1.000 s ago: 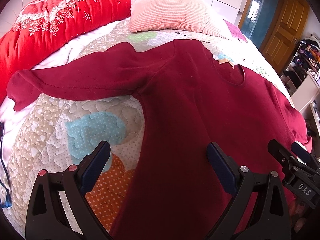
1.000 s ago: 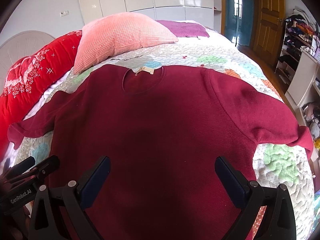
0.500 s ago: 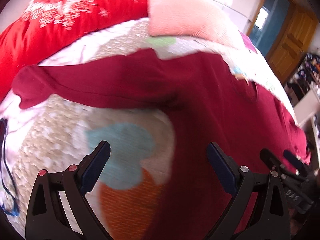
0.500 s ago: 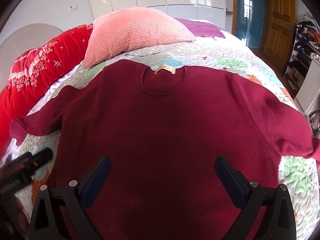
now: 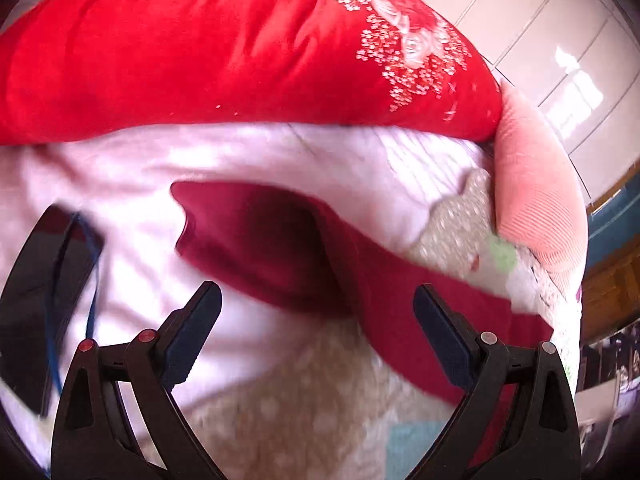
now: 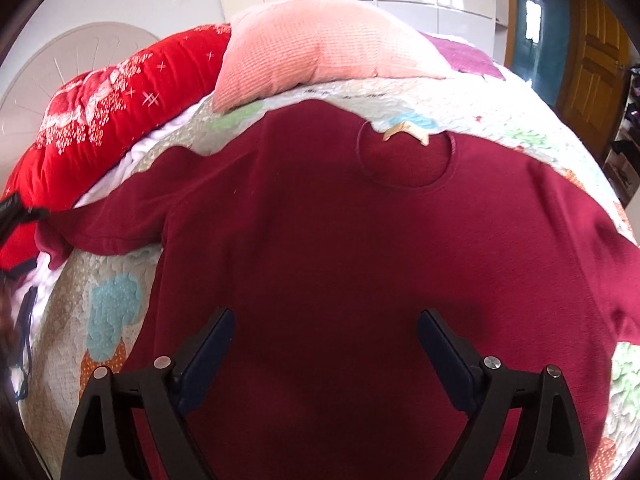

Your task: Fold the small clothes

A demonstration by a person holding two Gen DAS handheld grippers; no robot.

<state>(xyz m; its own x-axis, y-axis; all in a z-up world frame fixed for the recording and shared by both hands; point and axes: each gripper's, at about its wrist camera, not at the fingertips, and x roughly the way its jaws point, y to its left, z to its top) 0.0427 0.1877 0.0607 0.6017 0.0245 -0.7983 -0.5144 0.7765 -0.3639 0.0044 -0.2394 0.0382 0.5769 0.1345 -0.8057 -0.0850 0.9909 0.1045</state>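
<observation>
A dark red long-sleeved top (image 6: 360, 248) lies spread flat on the quilted bed, collar and tan label (image 6: 404, 130) toward the pillows. My right gripper (image 6: 326, 332) is open and empty, held over the top's lower middle. In the left wrist view only the top's left sleeve (image 5: 280, 248) shows, its cuff end lying on white bedding. My left gripper (image 5: 316, 312) is open and empty, just short of the sleeve's cuff end. The left gripper's tip shows in the right wrist view at the far left edge (image 6: 12, 212).
A red embroidered duvet (image 5: 240, 48) and a pink pillow (image 6: 320, 44) lie along the head of the bed. A patterned quilt (image 6: 112, 320) covers the bed. A dark object with a blue cord (image 5: 52, 292) lies at the left. A wooden door (image 6: 592, 76) stands at the right.
My left gripper has swung left, from the top's body out to the left sleeve's cuff. My right gripper has moved in closer over the top's middle. Both stayed open.
</observation>
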